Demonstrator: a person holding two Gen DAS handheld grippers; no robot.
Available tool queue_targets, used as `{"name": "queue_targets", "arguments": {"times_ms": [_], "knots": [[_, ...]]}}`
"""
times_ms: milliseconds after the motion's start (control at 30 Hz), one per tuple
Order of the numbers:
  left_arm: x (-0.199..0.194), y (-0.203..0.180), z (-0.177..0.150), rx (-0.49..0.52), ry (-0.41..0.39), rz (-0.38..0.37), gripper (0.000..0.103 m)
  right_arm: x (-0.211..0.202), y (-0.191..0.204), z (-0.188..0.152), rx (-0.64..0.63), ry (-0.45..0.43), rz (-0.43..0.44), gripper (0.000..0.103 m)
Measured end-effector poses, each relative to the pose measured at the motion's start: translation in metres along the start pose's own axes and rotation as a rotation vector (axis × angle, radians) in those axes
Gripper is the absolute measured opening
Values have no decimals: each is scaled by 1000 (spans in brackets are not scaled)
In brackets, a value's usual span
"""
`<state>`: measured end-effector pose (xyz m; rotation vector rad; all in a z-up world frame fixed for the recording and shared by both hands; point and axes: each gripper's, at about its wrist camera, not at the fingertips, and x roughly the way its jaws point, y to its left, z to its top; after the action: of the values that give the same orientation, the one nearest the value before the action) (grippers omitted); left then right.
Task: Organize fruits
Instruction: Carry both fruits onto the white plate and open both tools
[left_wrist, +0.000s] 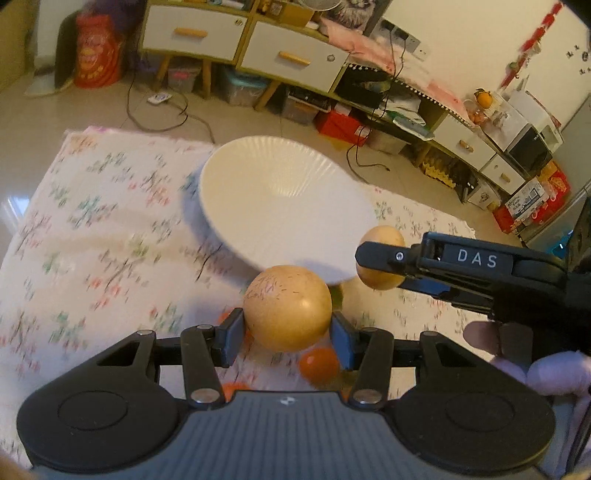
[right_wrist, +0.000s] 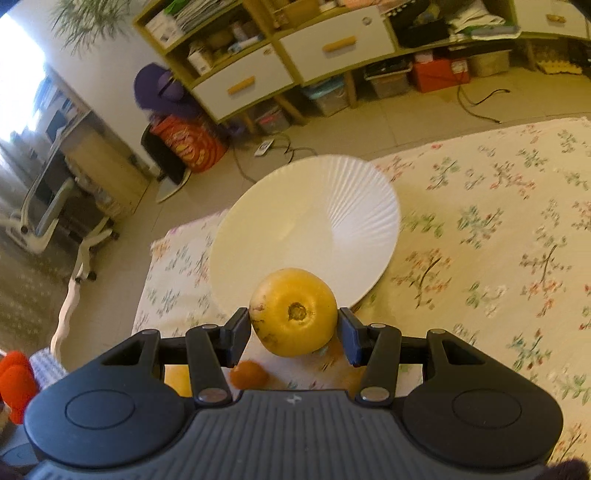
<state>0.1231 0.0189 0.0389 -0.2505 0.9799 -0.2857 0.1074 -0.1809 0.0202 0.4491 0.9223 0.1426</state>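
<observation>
Both pears are off the cloth and in the air: the left pear is pinched between the left gripper's pads, the right pear clamped the same way in the right gripper, stem-end facing the cam. Grip on each is at the widest part of a round, smooth fruit w/ small flat pads, so a squeeze that eases or a quick swing could let a pear roll out; judged the main risk. Just ahead of both tongs sits the white plate, empty, its near rim right below/behind the fruit. In the left view the right tongs w/ their pear come in from the right, close to the left pear, so both heading for the same rim spot could knock fruit together or clip the plate edge. A drop from height may make a pear roll across the ribbed plate and off. Below and behind the tongs, oranges lie on the floral cloth; a fallen pear could scatter them. The frames are motion-blurred, so exact clearance is hard to tell.
</observation>
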Motion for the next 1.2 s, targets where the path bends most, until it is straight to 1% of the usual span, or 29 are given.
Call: {"name": "queue_targets", "arguments": {"times_ms": [67, 233, 400, 600, 667, 733, 933, 1067, 1200], "knots": [[7, -4, 8, 24, -17, 6, 29, 3, -4, 8, 8, -13, -14, 47], [33, -15, 27, 98, -53, 34, 29, 8, -14, 27, 0, -37, -17, 47], [58, -17, 34, 129, -79, 35, 29, 16, -20, 36, -32, -48, -19, 47], [73, -21, 33, 195, -111, 60, 29, 34, -31, 42, -26, -40, 0, 47], [75, -19, 31, 204, -128, 66, 29, 38, -35, 44, -13, -31, 21, 47], [79, -19, 32, 213, -126, 80, 29, 41, -37, 45, 1, -22, 41, 47], [87, -19, 38, 213, -145, 153, 30, 48, -37, 47, -2, -19, 35, 47], [92, -20, 40, 230, -154, 168, 30, 53, -32, 47, -28, -13, 37, 47], [98, -23, 40, 251, -157, 165, 30, 58, -31, 49, -41, -7, 40, 47]]}}
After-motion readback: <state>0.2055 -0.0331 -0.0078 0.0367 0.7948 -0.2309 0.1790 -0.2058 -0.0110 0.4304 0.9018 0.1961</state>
